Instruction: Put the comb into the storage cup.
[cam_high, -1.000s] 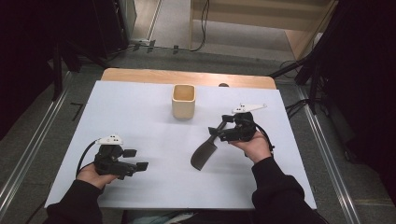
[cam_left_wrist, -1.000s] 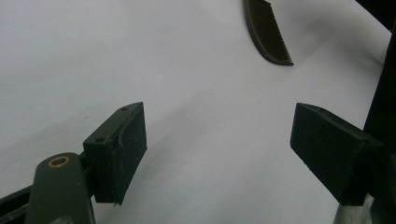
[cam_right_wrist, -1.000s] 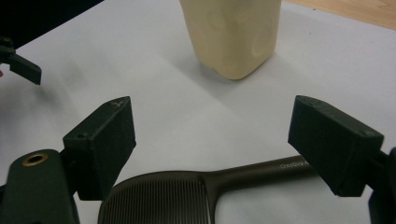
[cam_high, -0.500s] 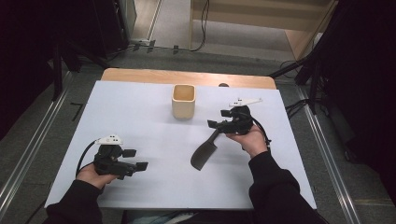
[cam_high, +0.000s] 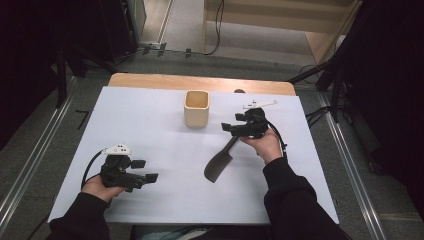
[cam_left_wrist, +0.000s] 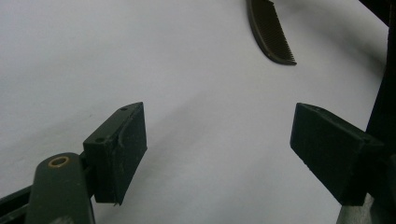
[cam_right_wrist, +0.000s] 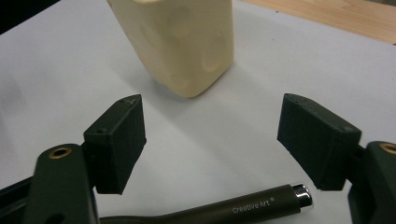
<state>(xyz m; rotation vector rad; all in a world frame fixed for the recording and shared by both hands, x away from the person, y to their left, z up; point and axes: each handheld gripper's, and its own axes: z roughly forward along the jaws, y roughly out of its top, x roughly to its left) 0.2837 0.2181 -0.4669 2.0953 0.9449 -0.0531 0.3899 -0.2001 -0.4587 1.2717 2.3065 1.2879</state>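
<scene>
Here the brush lies right of the table's middle, "Creative Art" printed on its handle. The right gripper hovers over the handle's end, jaws spread and just been closing, gripping nothing. The left gripper, near the front-left corner, stands spread. A cream cup sits near the far edge.

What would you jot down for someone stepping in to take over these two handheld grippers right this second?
Left gripper: open, holding nothing, low over the white table at the near left.
Right gripper: open, jaws just been closing, nothing pinched yet; it hovers over the handle end of the dark comb.
Comb lies flat on the table; the cream cup stands upright behind it.
Done: nothing picked up.
Left: probably grip the comb handle, perhaps to put it in the cup.
</scene>
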